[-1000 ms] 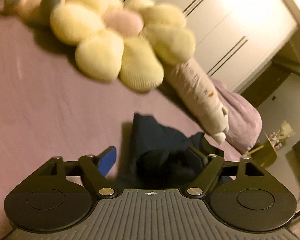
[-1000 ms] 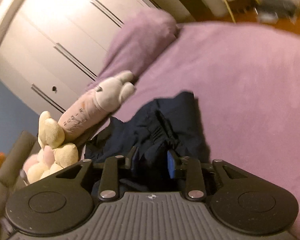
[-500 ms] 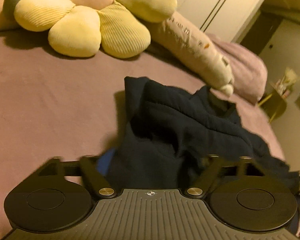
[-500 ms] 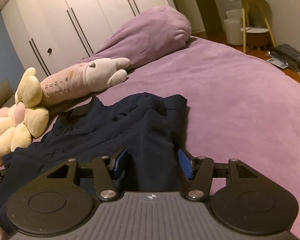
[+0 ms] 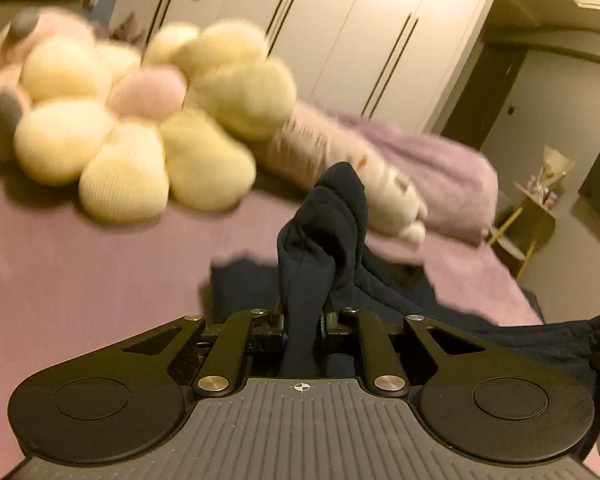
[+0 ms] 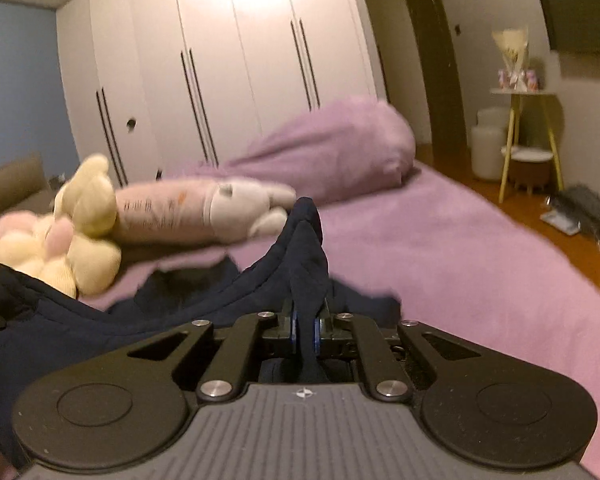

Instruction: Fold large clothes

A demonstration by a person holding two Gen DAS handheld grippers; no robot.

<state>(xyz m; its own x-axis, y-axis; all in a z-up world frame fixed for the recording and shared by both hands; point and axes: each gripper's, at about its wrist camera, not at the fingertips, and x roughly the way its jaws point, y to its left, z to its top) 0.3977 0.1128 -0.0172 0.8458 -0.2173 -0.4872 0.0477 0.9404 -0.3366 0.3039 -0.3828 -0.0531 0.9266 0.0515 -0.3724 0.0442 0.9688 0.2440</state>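
both jaws have closed on the navy garment, its pinched folds standing upright.

Bed: we see purple cover | ahead-left of our tongs: yellow flower plush, long pink plush | beyond: purple pillow | just ahead, under the tongs: navy garment partly lying on the cover

I read the garment as plain dark navy. Bed cover is purple, pillow same purple. Flower plush: pale yellow ribbed petals, pink centre. Long plush pink with dark print. Wardrobe white with black handles. Fingers' pads blue.
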